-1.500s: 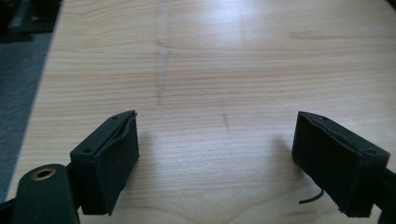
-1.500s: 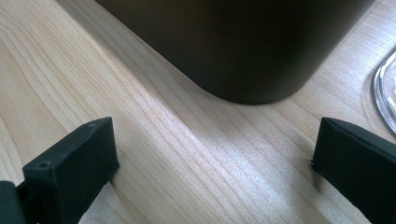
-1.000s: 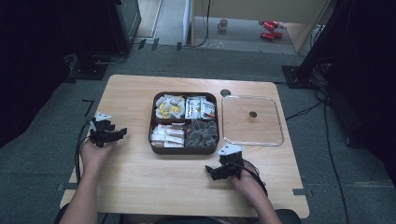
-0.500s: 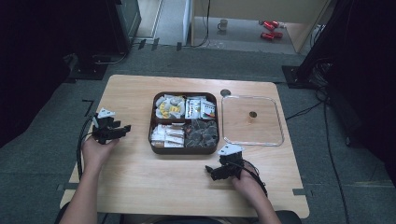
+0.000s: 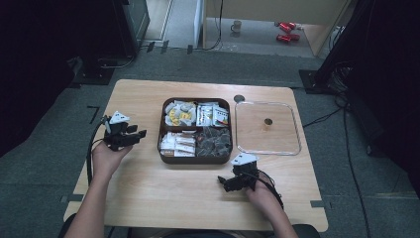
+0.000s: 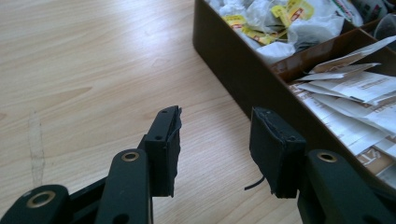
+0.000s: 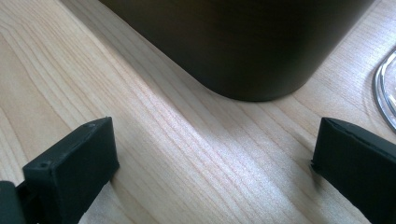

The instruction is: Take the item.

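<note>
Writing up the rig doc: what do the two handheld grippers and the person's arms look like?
Both the left gripper and the right gripper are black with two jaws and a pale grey three-cornered plate on top. In the left gripper view its black pads look frayed, with brass-coloured rivets on the links behind them. A black cable trails from each gripper. The forearms are bare, with no sleeves or gloves in sight.

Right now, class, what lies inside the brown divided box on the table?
The brown box has four compartments: yellow-and-white packets, white sachets, flat paper sachets and dark wrapped pieces. Whatever lies beneath these top layers is covered.
</note>
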